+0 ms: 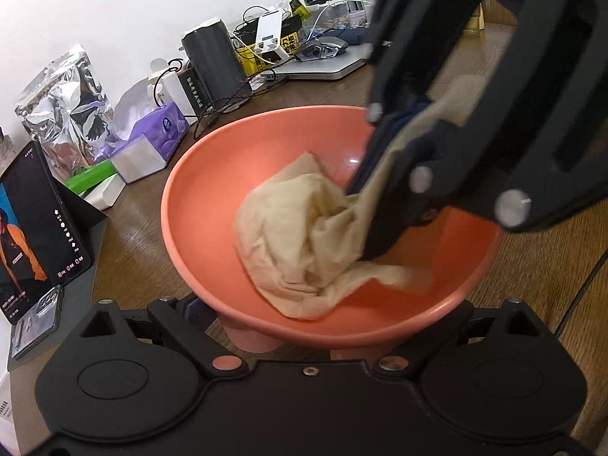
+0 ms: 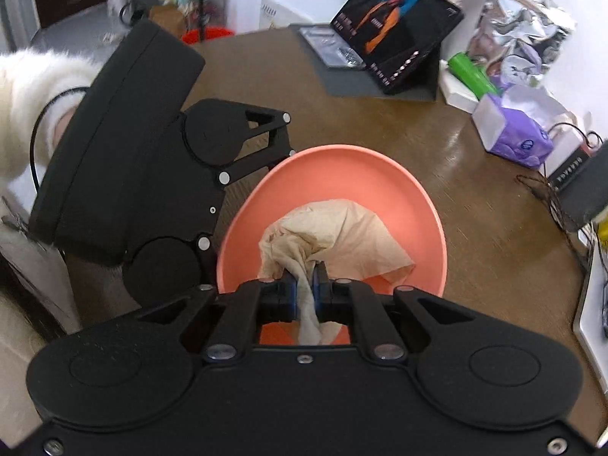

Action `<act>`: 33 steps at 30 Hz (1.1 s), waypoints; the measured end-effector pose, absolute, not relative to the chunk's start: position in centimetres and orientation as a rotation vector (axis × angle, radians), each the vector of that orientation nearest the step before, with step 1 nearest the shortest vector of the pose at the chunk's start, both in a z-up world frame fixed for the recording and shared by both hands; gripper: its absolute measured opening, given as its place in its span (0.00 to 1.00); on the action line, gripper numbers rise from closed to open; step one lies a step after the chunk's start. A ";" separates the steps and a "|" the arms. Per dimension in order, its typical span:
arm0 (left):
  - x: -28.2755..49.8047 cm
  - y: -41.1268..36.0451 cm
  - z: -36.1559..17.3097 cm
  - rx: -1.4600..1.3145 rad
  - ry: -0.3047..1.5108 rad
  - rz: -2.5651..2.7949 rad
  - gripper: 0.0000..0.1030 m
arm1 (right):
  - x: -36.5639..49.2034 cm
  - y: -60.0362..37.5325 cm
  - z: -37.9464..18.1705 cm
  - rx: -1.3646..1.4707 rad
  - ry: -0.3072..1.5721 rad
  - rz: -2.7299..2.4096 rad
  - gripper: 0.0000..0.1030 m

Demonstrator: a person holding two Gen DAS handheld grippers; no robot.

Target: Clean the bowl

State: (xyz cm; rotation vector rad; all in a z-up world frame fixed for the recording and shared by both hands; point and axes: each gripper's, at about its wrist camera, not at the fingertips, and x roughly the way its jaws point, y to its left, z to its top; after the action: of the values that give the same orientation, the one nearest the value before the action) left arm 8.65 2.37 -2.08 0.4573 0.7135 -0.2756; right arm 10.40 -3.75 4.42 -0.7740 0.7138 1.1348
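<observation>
A: What does the one salmon bowl (image 1: 197, 197) on the wooden table (image 1: 140, 235) hold?

B: One beige cloth (image 1: 300, 235), bunched inside; the right gripper (image 2: 305, 283) is clenched on its tail.

A: And the left gripper (image 1: 266, 326)?

B: It hugs the bowl's near rim; whether it is clamped, I cannot tell.
</observation>
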 end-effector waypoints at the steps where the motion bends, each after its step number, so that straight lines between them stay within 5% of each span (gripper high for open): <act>1: 8.6 2.4 -2.1 0.455 0.713 -0.277 0.92 | 10.4 -3.6 4.5 -0.787 0.713 1.141 0.08; 33: 8.8 2.6 -2.8 0.417 0.699 -0.311 0.93 | 10.5 -0.4 7.2 -1.004 0.558 1.202 0.08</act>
State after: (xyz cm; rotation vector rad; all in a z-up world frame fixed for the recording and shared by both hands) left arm 8.77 2.60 -2.84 0.4172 0.6993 -0.3107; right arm 10.49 -0.40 7.25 -1.0036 0.5576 1.2018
